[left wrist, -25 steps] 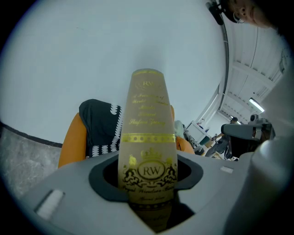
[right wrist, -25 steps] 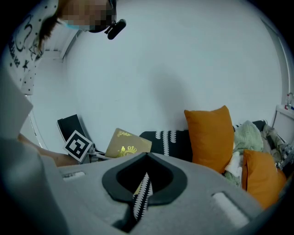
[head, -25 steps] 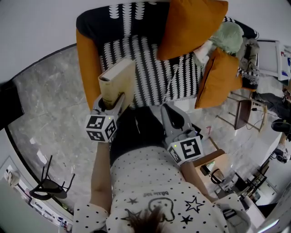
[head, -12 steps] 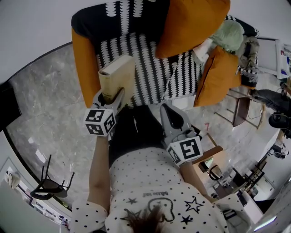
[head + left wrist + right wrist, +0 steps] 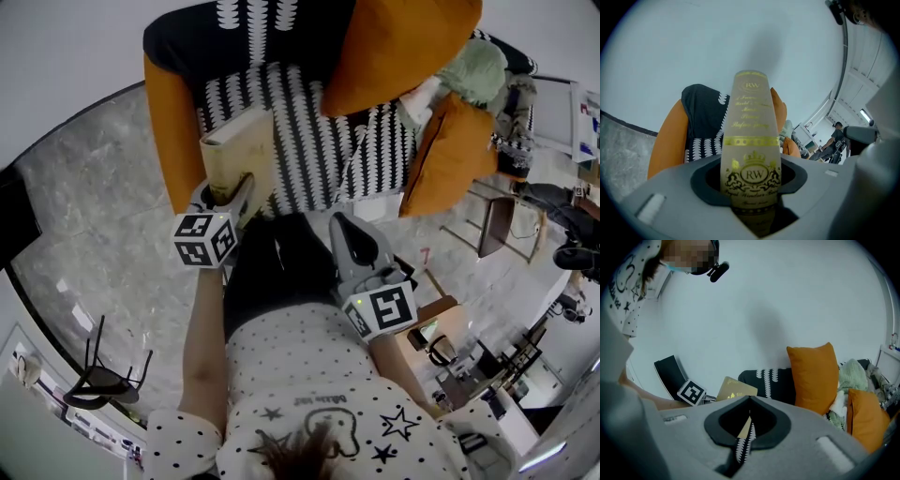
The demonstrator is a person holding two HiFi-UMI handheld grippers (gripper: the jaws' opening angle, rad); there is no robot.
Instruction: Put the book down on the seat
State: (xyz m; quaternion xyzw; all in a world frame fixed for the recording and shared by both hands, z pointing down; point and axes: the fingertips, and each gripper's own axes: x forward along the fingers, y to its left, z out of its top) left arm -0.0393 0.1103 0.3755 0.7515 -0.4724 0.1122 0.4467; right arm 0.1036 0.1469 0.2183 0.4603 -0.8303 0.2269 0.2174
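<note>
Book in left claw, pinched at its lower end across the thickness, jaws part-way apart and pressed on both covers. Spine toward that claw's own camera, gold lettering running up it. Long axis in the head view from 6 o'clock at the claw up toward 12, leaning a little to 1, so standing nearly on end, not flat.

Hanging over the front left corner of the seat, just beside the orange armrest. Contact with the striped cover not discernible; probably not yet touching. Free stretch of seat at 2 to 3 o'clock from the book, between it and the orange cushions at the back.

Likely next: tip the top end over toward 2 o'clock, lower until one cover lies flat, then let go.

Right claw at 5 o'clock from the book, well apart from it, tips together, nothing between them. Left hand much the nearer, so its job alone.
</note>
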